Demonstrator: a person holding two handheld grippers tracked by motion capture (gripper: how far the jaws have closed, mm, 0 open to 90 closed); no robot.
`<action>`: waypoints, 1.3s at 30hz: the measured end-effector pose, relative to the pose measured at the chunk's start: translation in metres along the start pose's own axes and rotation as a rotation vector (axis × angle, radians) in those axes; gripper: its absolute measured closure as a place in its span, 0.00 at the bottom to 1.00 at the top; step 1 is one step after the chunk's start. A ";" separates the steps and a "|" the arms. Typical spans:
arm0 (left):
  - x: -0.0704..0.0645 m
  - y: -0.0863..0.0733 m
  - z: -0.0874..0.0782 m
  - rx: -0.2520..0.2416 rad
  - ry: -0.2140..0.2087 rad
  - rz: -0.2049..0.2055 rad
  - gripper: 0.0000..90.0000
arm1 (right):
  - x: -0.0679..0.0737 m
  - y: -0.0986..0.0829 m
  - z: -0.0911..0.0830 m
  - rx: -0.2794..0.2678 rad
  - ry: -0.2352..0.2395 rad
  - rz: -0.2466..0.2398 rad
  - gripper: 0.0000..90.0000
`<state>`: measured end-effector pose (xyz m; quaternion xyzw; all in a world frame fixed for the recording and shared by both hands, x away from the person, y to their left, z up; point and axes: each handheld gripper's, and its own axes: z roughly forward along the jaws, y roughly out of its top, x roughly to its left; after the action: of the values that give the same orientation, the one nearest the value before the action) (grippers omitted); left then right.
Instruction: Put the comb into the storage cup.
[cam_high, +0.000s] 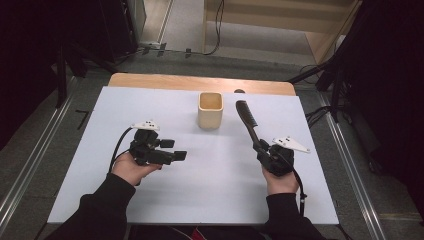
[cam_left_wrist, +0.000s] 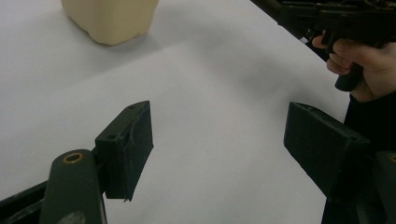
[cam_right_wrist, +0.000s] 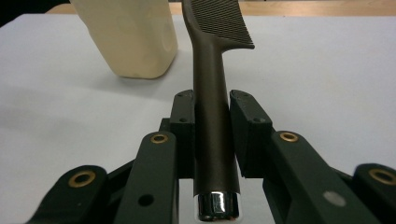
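Note:
A cream square cup stands upright at the back middle of the white table. My right gripper is shut on the handle of a dark comb, which points away toward the cup's right side. In the right gripper view the comb runs up between the pads, its toothed end beside the cup. My left gripper stands open at the left with nothing between its jaws; its own view shows the wide gap and the cup farther off.
A wooden strip edges the far side of the table. Metal rails run along both sides on the floor, and cables lie beyond the far edge. The right hand and its gripper appear in the left gripper view.

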<state>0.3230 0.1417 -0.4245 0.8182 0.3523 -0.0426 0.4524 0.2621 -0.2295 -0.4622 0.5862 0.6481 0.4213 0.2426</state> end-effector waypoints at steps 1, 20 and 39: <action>0.000 0.002 0.001 -0.002 0.000 -0.003 0.27 | 0.001 0.000 -0.001 -0.005 0.000 0.002 0.78; -0.007 0.024 0.013 -0.012 -0.004 0.005 0.29 | 0.028 -0.012 -0.007 -0.127 -0.040 0.001 0.78; -0.027 0.047 0.027 -0.039 -0.022 0.031 0.29 | 0.048 -0.023 -0.007 -0.208 -0.045 -0.013 0.78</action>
<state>0.3382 0.0905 -0.3963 0.8140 0.3354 -0.0374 0.4728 0.2347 -0.1843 -0.4690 0.5628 0.5991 0.4717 0.3193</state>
